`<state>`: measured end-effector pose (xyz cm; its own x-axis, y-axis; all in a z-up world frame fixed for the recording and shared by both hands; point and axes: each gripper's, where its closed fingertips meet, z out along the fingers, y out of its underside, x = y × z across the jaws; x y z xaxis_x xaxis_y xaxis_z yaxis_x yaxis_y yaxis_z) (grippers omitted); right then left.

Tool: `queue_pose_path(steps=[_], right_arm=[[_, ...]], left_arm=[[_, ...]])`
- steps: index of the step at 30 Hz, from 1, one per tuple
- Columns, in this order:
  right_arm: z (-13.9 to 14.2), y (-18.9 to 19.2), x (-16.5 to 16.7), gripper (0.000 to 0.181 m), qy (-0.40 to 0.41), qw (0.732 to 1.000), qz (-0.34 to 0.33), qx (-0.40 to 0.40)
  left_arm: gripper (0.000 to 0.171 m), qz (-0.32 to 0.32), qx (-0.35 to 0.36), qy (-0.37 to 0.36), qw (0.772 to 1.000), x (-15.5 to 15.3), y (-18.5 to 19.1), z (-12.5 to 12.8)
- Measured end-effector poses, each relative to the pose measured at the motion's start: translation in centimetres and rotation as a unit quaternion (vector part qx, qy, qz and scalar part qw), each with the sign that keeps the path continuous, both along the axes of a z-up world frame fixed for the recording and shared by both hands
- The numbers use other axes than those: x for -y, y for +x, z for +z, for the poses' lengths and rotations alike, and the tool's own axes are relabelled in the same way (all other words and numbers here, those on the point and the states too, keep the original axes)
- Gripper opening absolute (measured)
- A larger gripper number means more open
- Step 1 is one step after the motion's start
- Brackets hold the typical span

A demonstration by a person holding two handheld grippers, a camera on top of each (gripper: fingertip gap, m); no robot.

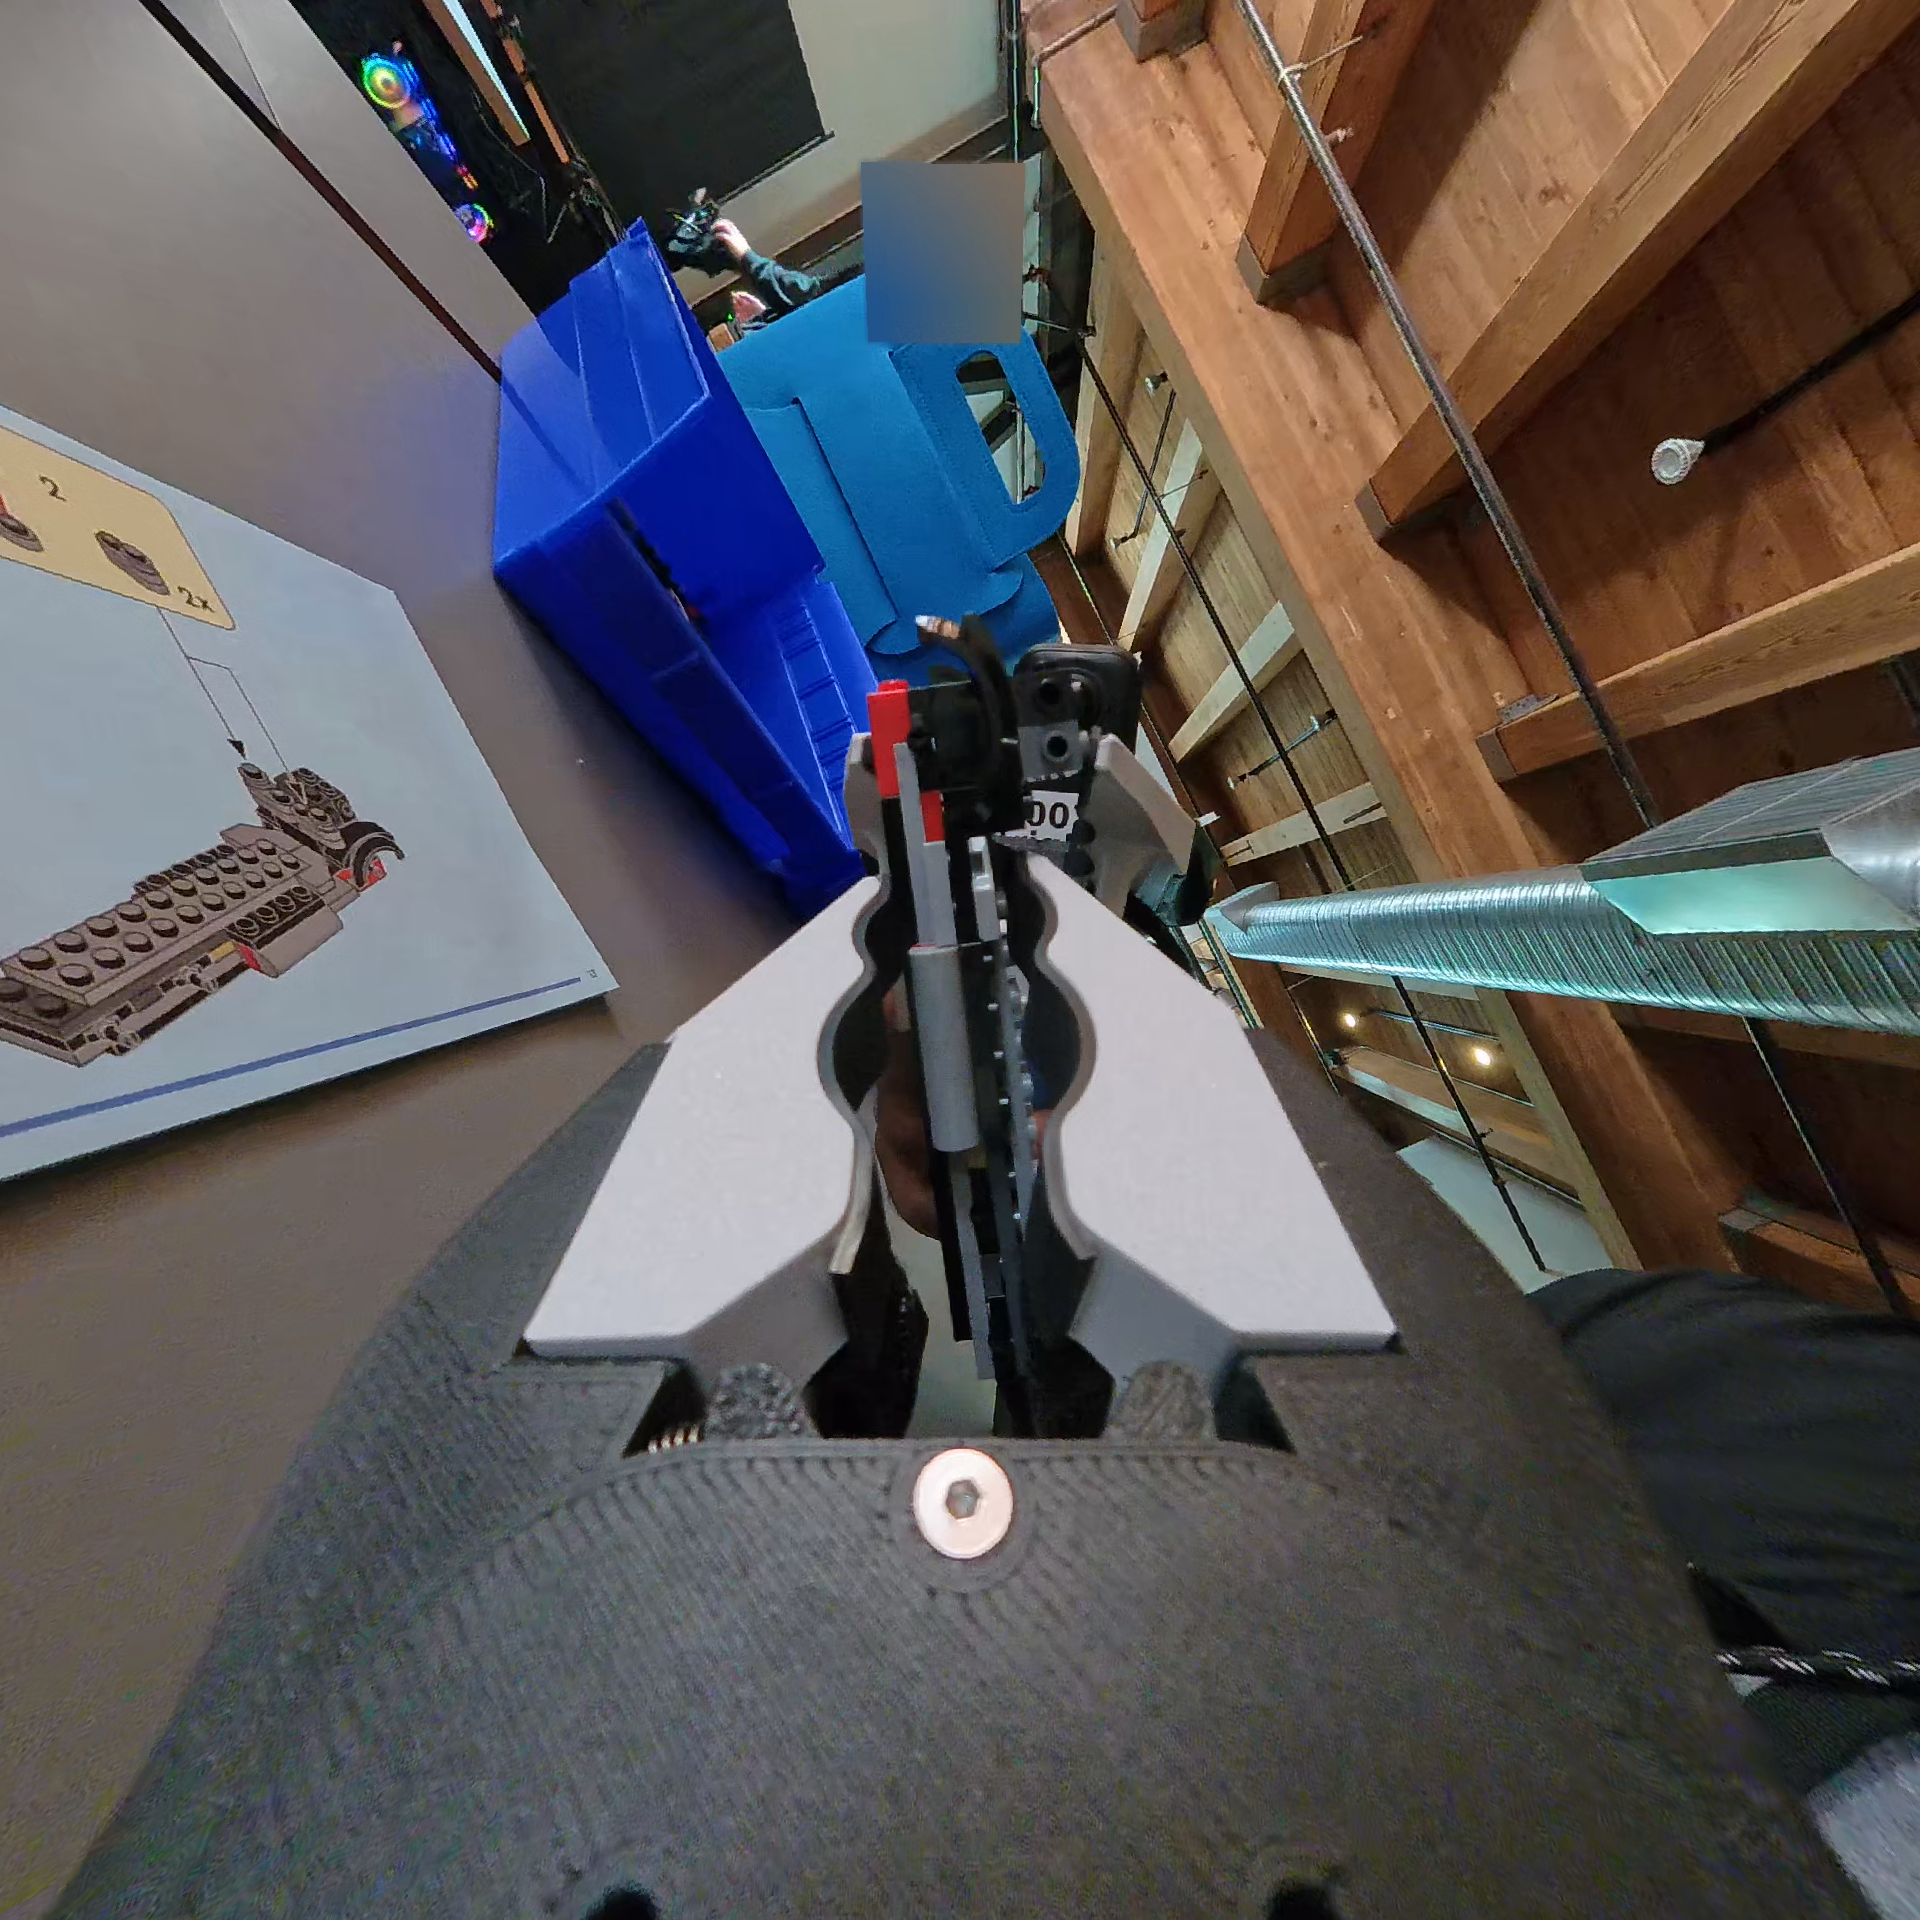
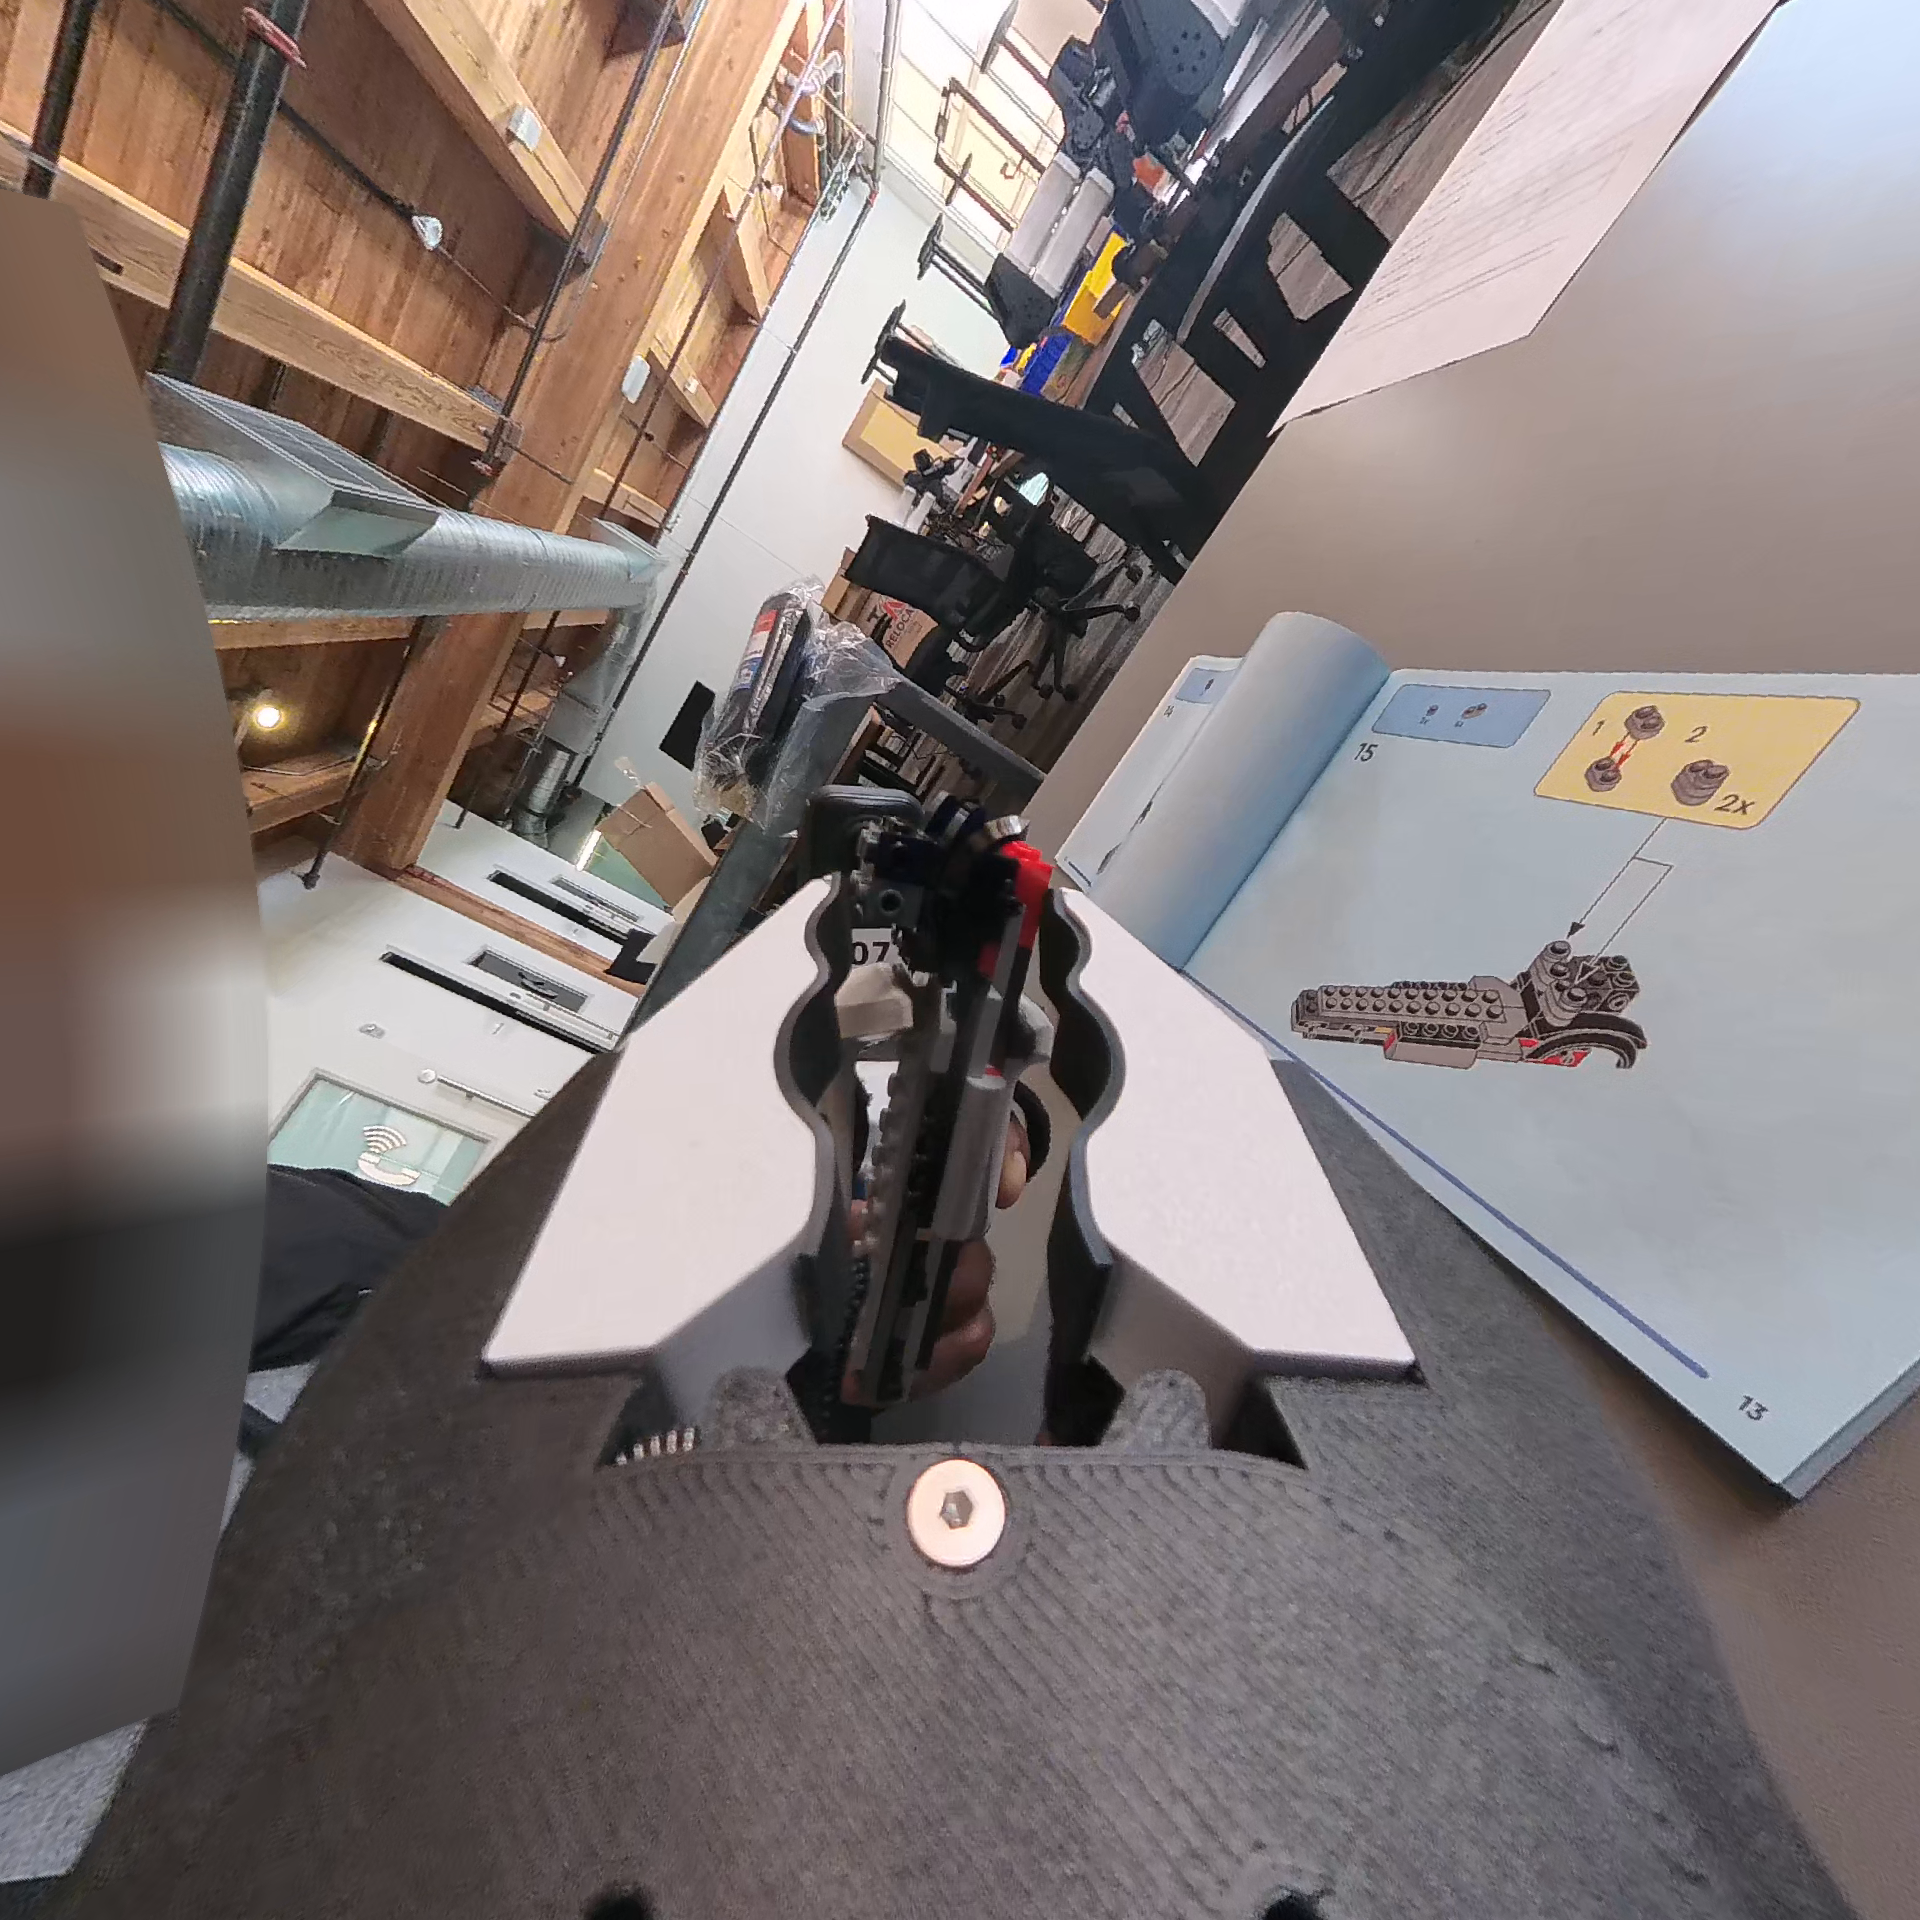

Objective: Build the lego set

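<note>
A grey, black and red lego model (image 1: 940, 1039) is held up above the brown table (image 1: 208, 1351), lying lengthwise between my left gripper's (image 1: 956, 873) grey fingers, which are shut on it. Its far end has red bricks and a black wheel arch. The right gripper's finger (image 1: 1138, 821) shows beside that far end. In the right wrist view the same model (image 2: 977, 1112) sits between my right gripper's (image 2: 940, 904) fingers, closed around it, with the left gripper's fingertip (image 2: 873, 1008) next to it. A hand shows behind the model.
An open instruction booklet (image 1: 260, 831) lies on the table and also shows in the right wrist view (image 2: 1558, 987). A blue plastic bin (image 1: 644, 582) and a blue felt bag (image 1: 914, 468) stand beyond it. A white paper sheet (image 2: 1507, 177) lies farther off. My left and right fingertips are right by each other.
</note>
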<state>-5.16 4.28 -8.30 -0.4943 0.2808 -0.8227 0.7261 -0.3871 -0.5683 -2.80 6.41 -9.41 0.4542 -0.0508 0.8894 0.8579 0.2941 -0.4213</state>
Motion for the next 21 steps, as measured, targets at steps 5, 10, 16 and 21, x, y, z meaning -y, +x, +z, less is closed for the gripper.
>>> queue_pose_path(steps=[5,10,16,21], right_arm=[[-0.03,0.02,-0.03,0.038,-0.001,1.000,-0.001,0.002],[-0.08,0.11,-0.09,0.039,0.002,1.000,0.001,0.004],[-0.08,0.21,-0.14,0.039,0.008,1.000,0.001,0.004],[-0.08,0.30,-0.19,0.039,0.012,1.000,0.001,0.002]], left_arm=[[0.019,0.000,-0.003,-0.002,1.000,-0.02,0.04,0.02],[0.020,-0.001,-0.008,-0.008,1.000,-0.10,0.13,-0.01],[0.020,-0.002,-0.013,-0.012,1.000,-0.19,0.27,-0.02],[0.020,-0.005,-0.016,-0.015,1.000,-0.29,0.38,-0.05]])
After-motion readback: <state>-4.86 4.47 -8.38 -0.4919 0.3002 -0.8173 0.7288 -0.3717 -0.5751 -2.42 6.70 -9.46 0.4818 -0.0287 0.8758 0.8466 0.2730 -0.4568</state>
